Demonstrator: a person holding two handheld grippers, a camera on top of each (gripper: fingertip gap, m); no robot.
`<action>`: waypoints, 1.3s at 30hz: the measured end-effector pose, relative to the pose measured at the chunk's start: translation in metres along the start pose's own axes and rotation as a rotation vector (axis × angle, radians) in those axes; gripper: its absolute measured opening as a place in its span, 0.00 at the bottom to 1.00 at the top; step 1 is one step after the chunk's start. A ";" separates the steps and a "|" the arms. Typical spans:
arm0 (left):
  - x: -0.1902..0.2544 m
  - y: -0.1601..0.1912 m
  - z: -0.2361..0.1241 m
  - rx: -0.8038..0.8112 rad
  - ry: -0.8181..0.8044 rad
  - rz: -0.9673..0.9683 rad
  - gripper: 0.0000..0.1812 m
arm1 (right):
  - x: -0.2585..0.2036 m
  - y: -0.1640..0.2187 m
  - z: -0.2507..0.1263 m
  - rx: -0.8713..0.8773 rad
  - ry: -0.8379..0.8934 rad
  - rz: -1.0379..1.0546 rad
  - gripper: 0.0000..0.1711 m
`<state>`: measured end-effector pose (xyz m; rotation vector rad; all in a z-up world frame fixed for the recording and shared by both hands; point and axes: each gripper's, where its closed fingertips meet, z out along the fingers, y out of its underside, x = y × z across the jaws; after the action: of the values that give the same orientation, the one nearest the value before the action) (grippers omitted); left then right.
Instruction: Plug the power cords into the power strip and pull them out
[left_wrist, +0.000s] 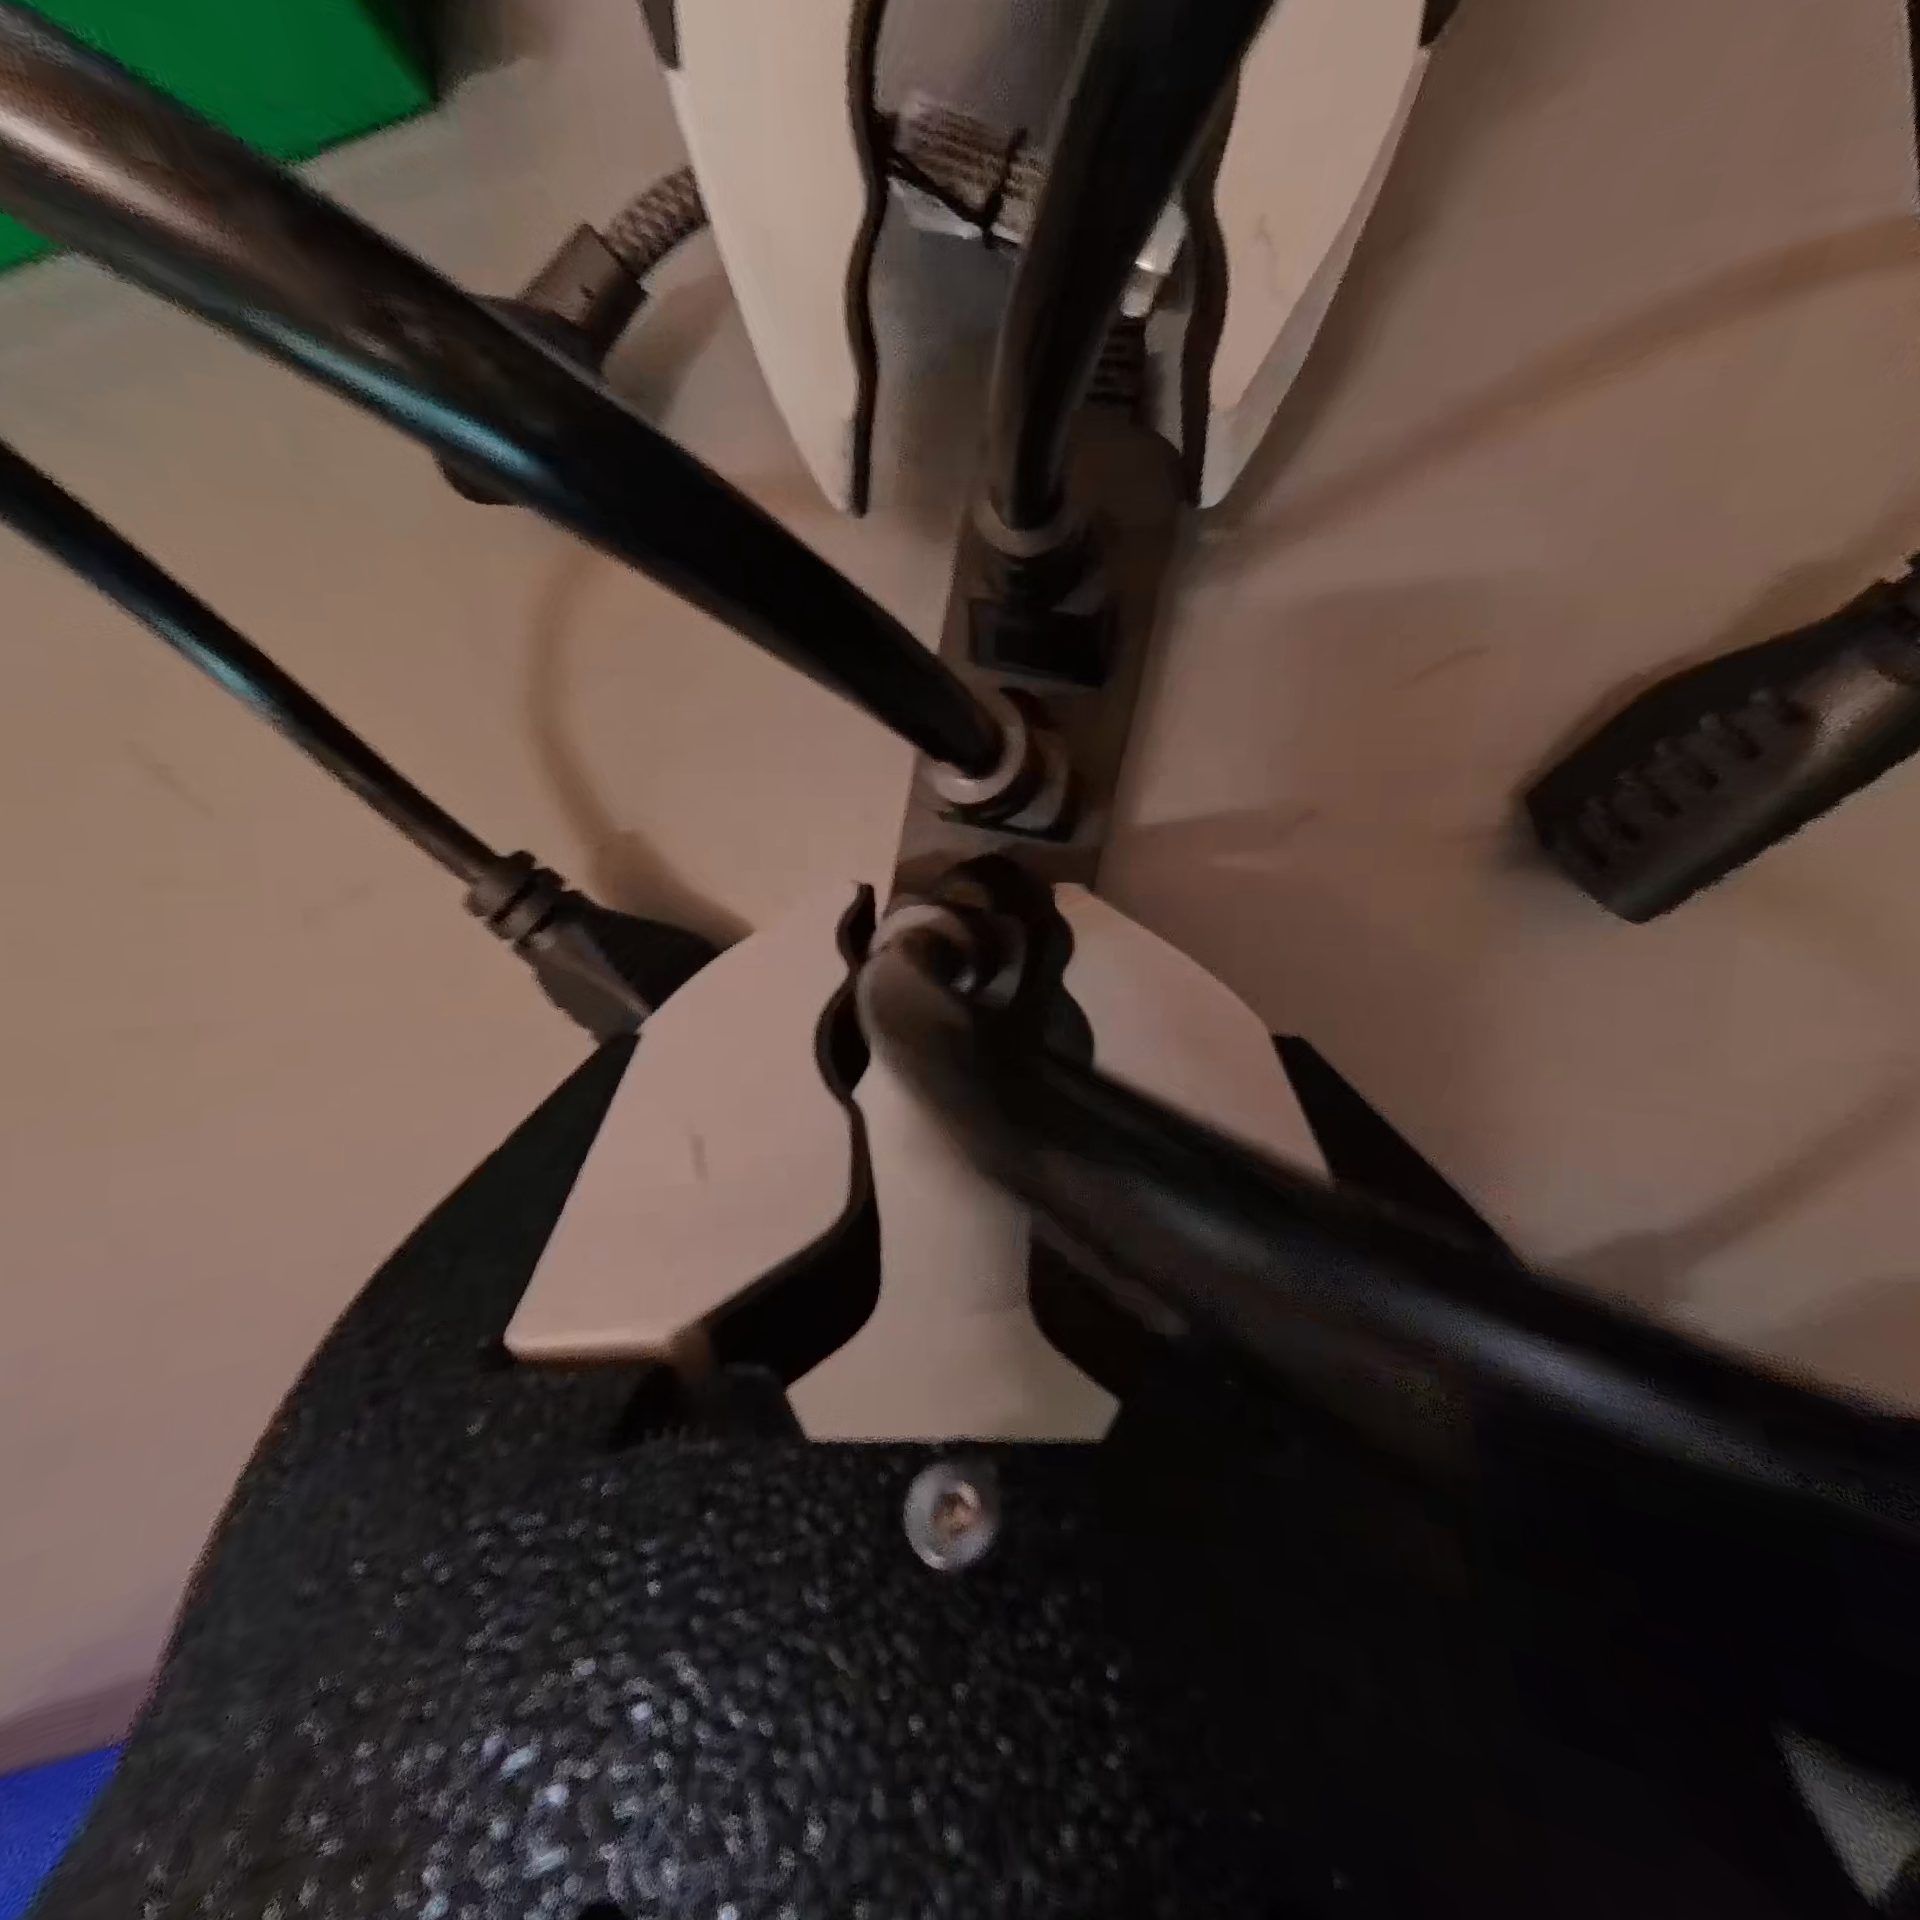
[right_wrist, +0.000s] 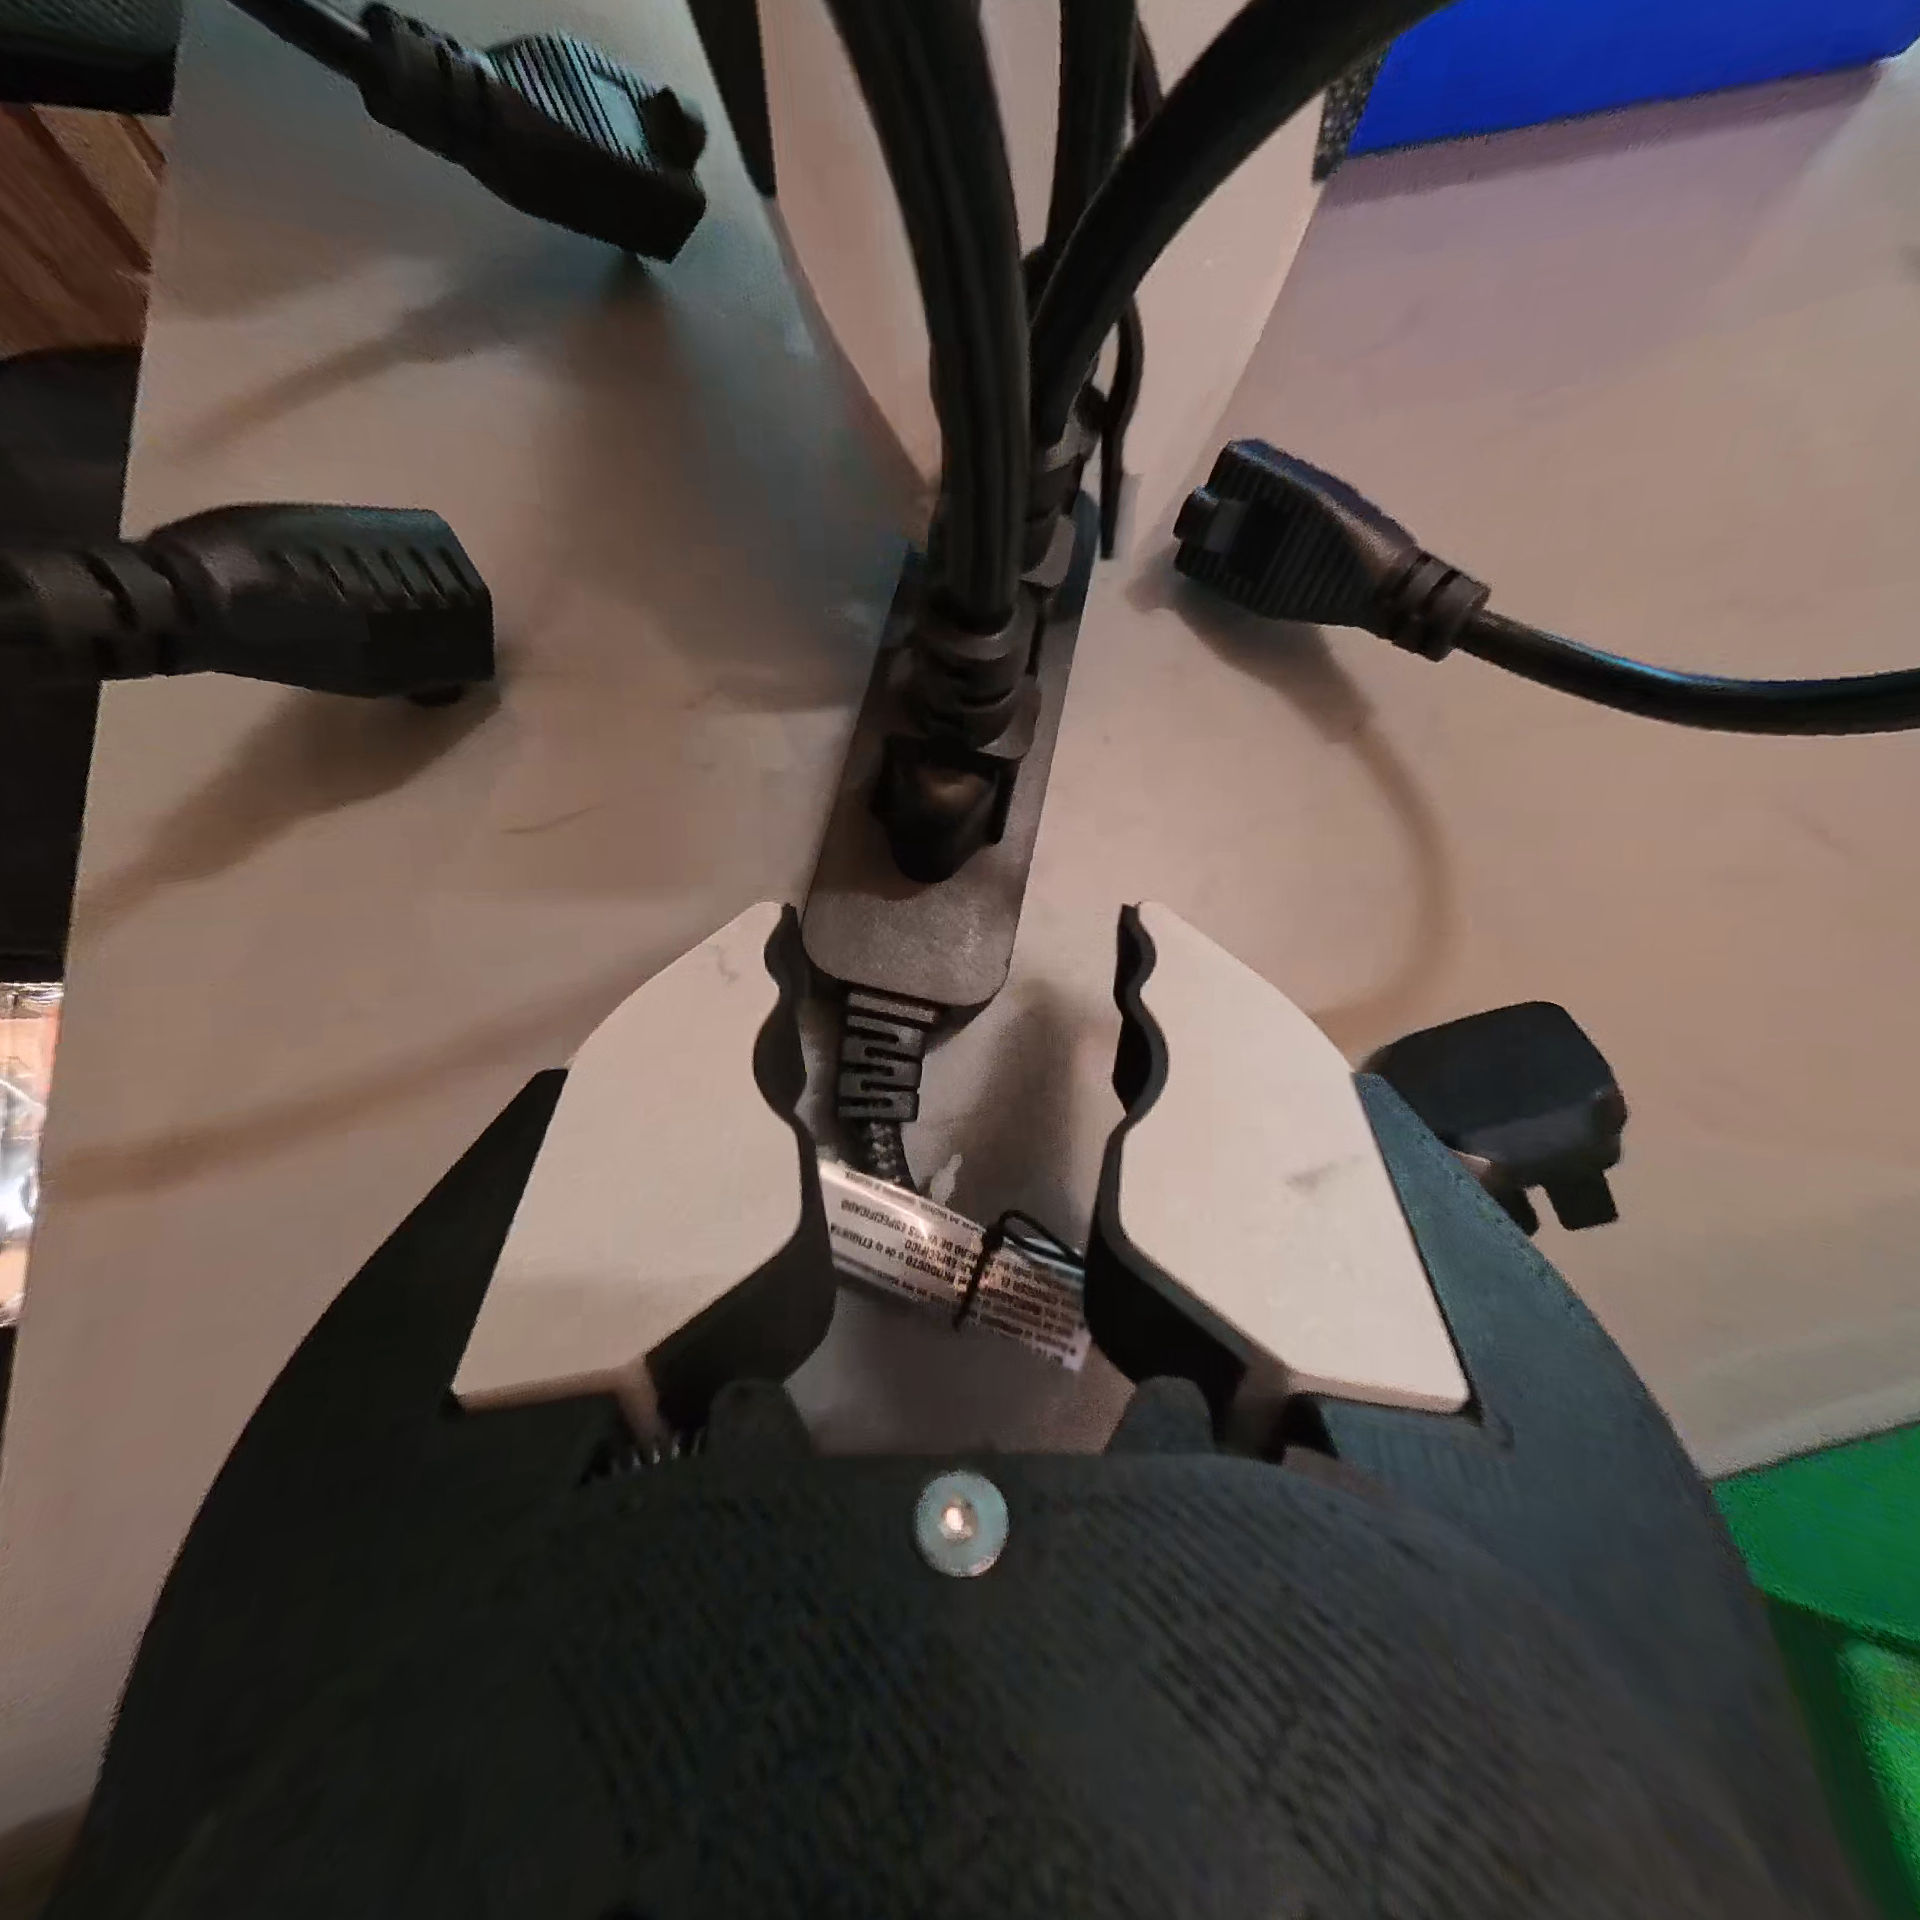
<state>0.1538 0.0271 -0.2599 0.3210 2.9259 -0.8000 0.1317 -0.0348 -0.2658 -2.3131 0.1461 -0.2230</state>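
A dark grey power strip (left_wrist: 1039, 655) lies on the pale table, also in the right wrist view (right_wrist: 904, 935). Two black plugs sit in it (left_wrist: 997, 774), (left_wrist: 1029, 520), their cords rising away. My left gripper (left_wrist: 956, 925) is shut on a third black plug (left_wrist: 971, 961) at the strip's near end; its cord (left_wrist: 1351, 1278) runs down right. My right gripper (right_wrist: 956, 920) is open, its fingers on either side of the strip's cord end, the left one close to the strip's corner. It also shows at the top of the left wrist view (left_wrist: 1029, 494). Plugs stand in a row (right_wrist: 945, 790).
Loose black cord connectors lie beside the strip (left_wrist: 1714, 758), (left_wrist: 561, 935), (right_wrist: 291, 603), (right_wrist: 582, 135), (right_wrist: 1320, 540), plus a black plug (right_wrist: 1496, 1091). A white tag (right_wrist: 956, 1257) hangs on the strip's own braided cord. A green object (left_wrist: 208, 73) and a blue one (right_wrist: 1610, 52) border the table. Some 7 centimeters of space lies between my two pairs of fingers. The left gripper is farther from the green object (left_wrist: 208, 73), some 20 centimeters, than the right, some 15 centimeters.
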 end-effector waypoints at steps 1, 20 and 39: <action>-0.002 -0.002 -0.003 0.012 0.001 -0.003 0.15 | 0.001 -0.002 -0.003 0.010 0.007 0.004 0.33; 0.016 0.007 0.002 -0.221 0.080 -0.108 0.14 | -0.010 -0.023 0.016 0.016 -0.021 0.095 0.18; 0.018 0.006 0.003 -0.273 0.027 -0.221 0.14 | -0.010 -0.025 0.014 0.075 0.095 0.104 0.15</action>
<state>0.1375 0.0339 -0.2676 -0.0140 3.0793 -0.4086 0.1258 -0.0056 -0.2580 -2.2144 0.3000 -0.2816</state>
